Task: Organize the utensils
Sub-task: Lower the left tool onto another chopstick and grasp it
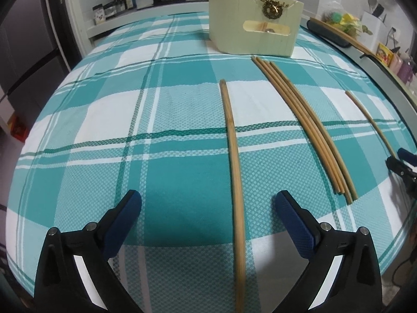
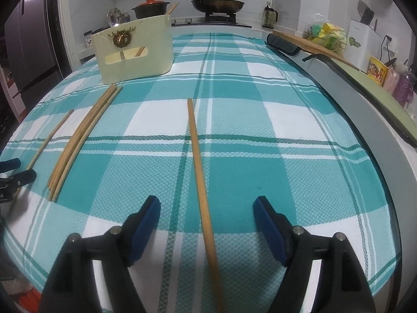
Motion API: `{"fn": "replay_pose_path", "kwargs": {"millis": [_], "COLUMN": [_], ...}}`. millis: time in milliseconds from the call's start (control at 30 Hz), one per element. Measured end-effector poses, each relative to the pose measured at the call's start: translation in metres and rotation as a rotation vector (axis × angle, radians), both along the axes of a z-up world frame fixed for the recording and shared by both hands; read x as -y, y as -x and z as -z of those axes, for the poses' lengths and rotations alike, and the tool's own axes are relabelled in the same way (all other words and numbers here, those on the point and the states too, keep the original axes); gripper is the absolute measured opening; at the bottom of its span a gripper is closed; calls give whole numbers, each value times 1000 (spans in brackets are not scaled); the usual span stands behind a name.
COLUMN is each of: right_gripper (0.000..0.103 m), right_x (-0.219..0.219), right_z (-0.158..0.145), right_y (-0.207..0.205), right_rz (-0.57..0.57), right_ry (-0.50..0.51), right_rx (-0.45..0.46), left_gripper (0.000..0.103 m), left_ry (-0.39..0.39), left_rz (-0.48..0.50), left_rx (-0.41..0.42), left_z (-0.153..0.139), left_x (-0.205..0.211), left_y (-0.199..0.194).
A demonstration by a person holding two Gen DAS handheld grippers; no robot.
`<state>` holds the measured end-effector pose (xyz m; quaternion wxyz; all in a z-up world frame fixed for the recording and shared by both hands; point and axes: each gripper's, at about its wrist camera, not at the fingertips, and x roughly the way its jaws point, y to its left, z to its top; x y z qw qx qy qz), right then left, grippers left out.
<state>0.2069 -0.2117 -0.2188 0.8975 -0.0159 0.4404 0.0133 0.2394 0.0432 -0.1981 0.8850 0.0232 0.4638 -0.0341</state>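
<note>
Chopsticks of light bamboo lie loose on a teal-and-white checked tablecloth [image 1: 161, 99], three lots in all.

Left gripper [image 1: 208, 203], black arms with blue pads: jaws spread wide, nothing gripped. One long bamboo chopstick [image 1: 233, 140] lies flat on the cloth between the pads, nearer the right-hand pad, touching neither; it runs from 6 o'clock up toward 12 in the left wrist view.

Bundle of about four bamboo chopsticks [image 1: 305, 127] lies at 2 o'clock from that gripper, sticks side by side and touching, angled toward the box.

Right gripper [image 2: 207, 208], same build: jaws well apart, holding nothing. A second single bamboo chopstick [image 2: 198, 161] lies between its pads, clear of both, pointing toward 12 o'clock in the right wrist view.

Cream wooden utensil box [image 1: 250, 28] with an oval slot handle and a gold wreath-and-antler ornament [image 1: 269, 7] stands at 12 o'clock on the left wrist view, just beyond the bundle's far tips. Stick ends show through the slot and above its rim.

Beyond the table: black pot with orange lid [image 2: 151, 6], lidded dark frying pan [image 2: 217, 4] on a gas burner, and a row of dark jars [image 1: 114, 6].

Writing: jar labels and a yellow packet [image 2: 377, 70] at 3 o'clock are too small to read.
</note>
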Motion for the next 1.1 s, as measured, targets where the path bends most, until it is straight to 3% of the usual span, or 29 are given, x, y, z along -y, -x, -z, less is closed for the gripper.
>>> {"fn": "replay_pose_path", "kwargs": {"millis": [300, 533, 833, 967, 1033, 1100], "right_gripper": [81, 82, 80, 54, 50, 48], "right_x": [3, 3, 11, 5, 1, -2], "right_z": [0, -1, -10, -10, -9, -9], "right_y": [-6, -14, -39, -64, -77, -89], "right_rz": [-31, -64, -155, -200, -216, -231], "right_ry": [-5, -1, -77, -49, -43, -42], "right_rx": [-32, -95, -206, -239, -252, -256], "left_gripper": [103, 102, 102, 100, 95, 82], "left_ry": [9, 18, 137, 136, 127, 106], "left_rz": [14, 128, 152, 158, 164, 164], "left_rx": [1, -73, -116, -121, -126, -148], "left_z": [0, -3, -23, -24, -22, -16], "left_x": [-1, -5, -17, -11, -6, -1], "left_y": [1, -4, -45, -74, -86, -98]}}
